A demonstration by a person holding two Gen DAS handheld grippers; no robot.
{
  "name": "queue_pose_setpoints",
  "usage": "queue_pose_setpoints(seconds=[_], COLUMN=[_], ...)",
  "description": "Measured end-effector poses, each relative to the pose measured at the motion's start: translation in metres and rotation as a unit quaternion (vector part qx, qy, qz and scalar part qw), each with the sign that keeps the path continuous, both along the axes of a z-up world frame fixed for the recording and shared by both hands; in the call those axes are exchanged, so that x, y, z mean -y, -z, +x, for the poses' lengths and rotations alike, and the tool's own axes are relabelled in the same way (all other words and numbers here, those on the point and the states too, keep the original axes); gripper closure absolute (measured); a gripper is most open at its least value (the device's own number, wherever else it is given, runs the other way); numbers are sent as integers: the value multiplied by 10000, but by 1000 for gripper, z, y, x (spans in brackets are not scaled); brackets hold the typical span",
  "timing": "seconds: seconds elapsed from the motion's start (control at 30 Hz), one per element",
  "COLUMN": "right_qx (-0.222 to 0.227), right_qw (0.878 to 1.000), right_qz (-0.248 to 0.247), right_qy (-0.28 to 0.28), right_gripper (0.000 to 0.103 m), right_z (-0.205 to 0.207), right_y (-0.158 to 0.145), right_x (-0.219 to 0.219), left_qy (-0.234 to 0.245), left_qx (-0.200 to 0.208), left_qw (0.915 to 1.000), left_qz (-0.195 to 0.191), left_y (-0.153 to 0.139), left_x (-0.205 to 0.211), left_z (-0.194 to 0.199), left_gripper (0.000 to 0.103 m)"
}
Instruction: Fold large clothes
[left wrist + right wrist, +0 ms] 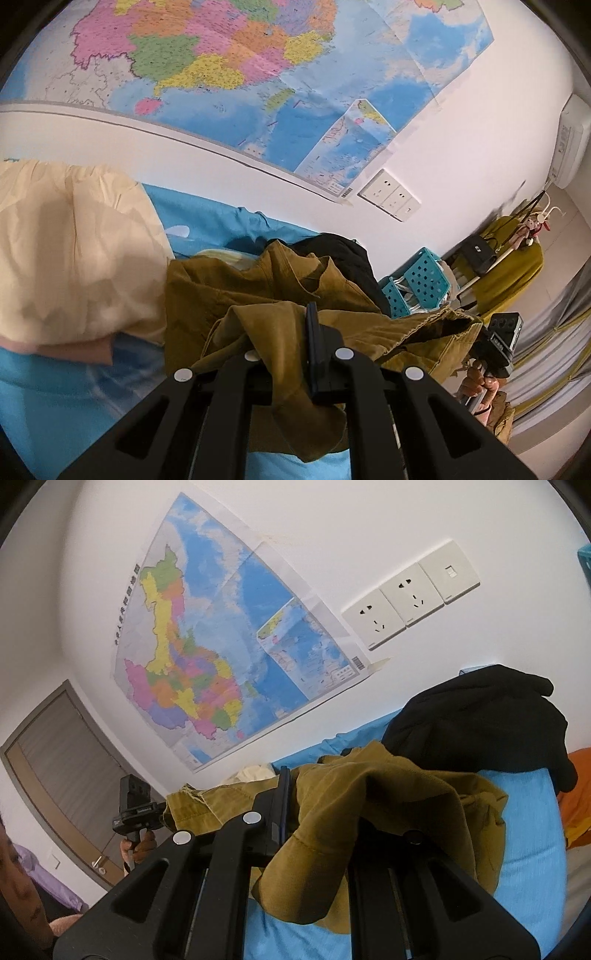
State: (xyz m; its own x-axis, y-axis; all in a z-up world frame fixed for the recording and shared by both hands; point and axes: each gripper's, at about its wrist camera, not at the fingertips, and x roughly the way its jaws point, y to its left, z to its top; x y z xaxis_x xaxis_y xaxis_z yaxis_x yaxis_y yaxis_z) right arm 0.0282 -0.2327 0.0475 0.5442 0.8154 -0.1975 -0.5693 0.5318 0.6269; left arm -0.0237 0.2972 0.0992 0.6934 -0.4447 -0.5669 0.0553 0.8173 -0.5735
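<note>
An olive-brown garment (258,295) hangs lifted over the blue bed sheet (55,398). My left gripper (291,350) is shut on a fold of it; cloth drapes over the fingers. In the right wrist view my right gripper (314,812) is shut on another part of the same olive-brown garment (388,812), which covers its right finger. The right gripper also shows in the left wrist view (498,343) at the garment's far edge, and the left gripper shows in the right wrist view (136,812).
A cream garment (66,251) lies at left on the bed. A black garment (480,716) lies behind the olive one. A teal basket (417,284), a wall map (240,74), wall sockets (406,598) and an orange cloth (580,794) are around.
</note>
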Motion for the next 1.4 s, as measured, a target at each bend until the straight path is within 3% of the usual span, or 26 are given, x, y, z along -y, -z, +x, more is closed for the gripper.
queue_pose_setpoints(seconds=[0.9,1.4], right_qx=[-418,-815], right_qw=[9988,9958], right_qz=[-178,-298], right_qy=[156,286], right_gripper=[94,94], right_z=[69,109], right_y=[5,21], right_x=[-16,-24], left_qy=[-105,-166], left_qx=[-273,-567], left_qw=[9988,9968], left_qz=[386,535], left_y=[10,34], left_x=[-4,-6], left_z=[69,111], left_gripper=[96,96])
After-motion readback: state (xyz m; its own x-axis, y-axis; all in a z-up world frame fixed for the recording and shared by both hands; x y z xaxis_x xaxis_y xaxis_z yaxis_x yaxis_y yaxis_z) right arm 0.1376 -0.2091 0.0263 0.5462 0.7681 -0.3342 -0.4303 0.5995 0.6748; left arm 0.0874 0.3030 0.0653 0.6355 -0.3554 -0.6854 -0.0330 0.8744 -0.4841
